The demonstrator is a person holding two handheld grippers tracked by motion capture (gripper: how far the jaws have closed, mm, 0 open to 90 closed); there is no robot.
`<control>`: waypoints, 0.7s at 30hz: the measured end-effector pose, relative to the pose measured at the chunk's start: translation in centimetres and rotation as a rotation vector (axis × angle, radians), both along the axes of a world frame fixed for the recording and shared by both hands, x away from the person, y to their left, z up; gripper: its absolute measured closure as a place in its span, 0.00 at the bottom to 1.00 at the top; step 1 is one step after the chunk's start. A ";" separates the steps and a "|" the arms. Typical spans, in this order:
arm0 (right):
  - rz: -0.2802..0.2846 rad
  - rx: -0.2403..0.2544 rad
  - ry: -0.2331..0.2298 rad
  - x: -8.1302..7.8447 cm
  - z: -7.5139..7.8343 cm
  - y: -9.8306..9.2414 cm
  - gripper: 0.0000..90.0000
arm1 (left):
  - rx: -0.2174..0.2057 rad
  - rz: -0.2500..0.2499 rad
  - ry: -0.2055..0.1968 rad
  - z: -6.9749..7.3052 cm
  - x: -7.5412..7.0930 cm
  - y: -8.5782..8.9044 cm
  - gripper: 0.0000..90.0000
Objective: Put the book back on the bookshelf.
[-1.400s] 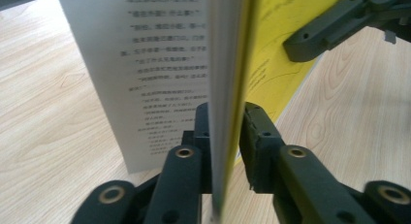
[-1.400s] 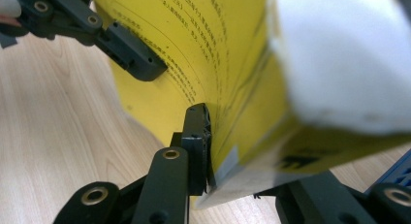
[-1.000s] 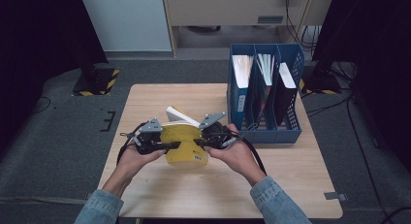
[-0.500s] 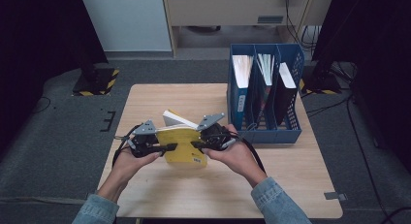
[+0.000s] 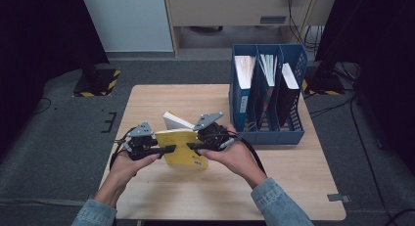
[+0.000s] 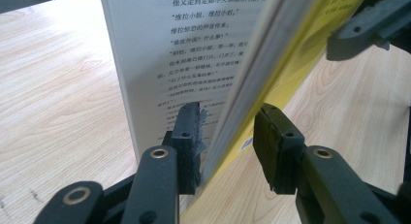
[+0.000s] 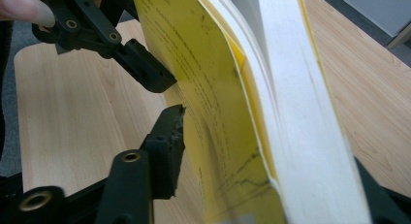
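Over the near half of the table, left gripper at the yellow book, jaws astride cover and pages, pads clear. Book up off the wood, fanned open. Right gripper astride too, jaws just opened, pad clear.

light: even overhead, table bright, surroundings dark | shadows: soft, faint | glare: none | blur: book edge and near jaws soft in gripper views | high view: sharp
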State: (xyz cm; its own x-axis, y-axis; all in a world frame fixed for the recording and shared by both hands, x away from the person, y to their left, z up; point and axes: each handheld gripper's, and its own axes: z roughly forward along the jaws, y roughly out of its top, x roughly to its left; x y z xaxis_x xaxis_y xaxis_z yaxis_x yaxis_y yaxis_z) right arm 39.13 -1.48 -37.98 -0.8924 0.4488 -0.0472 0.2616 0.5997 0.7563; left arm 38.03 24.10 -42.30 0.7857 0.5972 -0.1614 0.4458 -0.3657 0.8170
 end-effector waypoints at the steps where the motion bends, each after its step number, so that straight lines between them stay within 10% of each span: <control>1: 0.003 -0.001 0.002 0.0 0.0 0.0 0.54 | -0.002 0.005 0.000 0.0 0.0 0.1 0.70; 14: 0.041 -0.022 0.004 0.3 1.1 0.8 0.60 | 0.021 0.094 -0.013 -1.1 -0.8 1.8 0.64; 21: 0.048 -0.025 0.024 1.0 0.8 1.3 0.64 | 0.124 0.163 -0.003 -3.9 -1.8 3.6 0.58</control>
